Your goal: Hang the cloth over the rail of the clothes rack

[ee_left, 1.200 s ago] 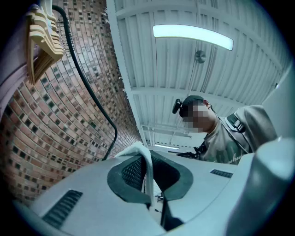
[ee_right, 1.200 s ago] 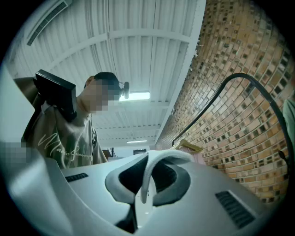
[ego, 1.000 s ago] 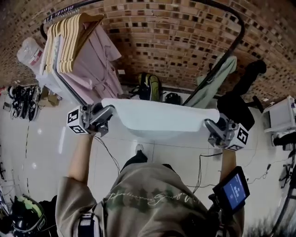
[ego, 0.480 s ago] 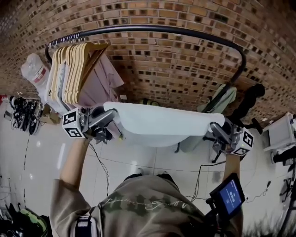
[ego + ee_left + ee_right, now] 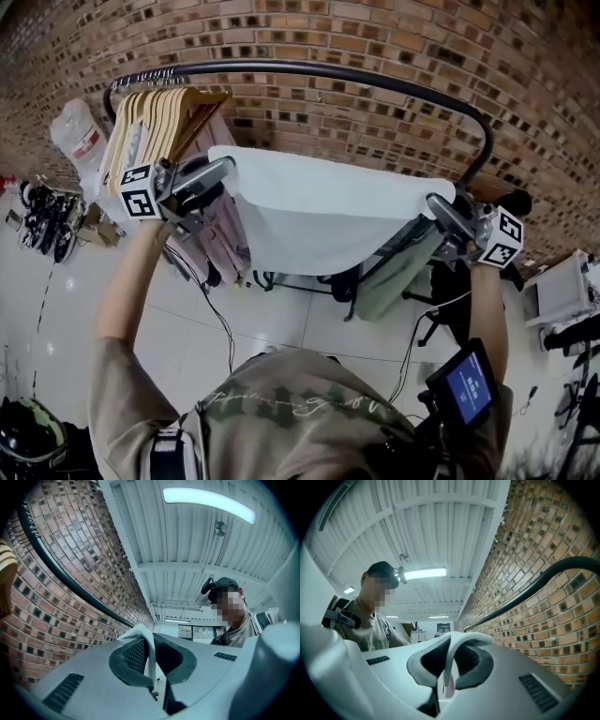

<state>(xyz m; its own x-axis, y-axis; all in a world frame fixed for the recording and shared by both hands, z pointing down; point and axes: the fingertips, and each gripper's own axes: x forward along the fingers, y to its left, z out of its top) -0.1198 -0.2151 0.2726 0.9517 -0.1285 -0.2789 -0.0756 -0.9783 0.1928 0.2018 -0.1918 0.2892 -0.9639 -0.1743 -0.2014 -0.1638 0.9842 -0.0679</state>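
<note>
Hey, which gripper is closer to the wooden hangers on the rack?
Left. The left gripper sits right beside the wooden hangers; the right gripper holds the far corner of the cloth, across the rack.

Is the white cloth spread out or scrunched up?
Spread out. The cloth stretches wide between the left gripper and right gripper, each pinching a top corner, and hangs down flat.

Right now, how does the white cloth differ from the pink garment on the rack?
The cloth is white; the garment is pink. The cloth is held stretched between the left tool and right tool, not yet over the rail; the garment hangs below the hangers on the rail. Both are fabric drooping downward.
</note>
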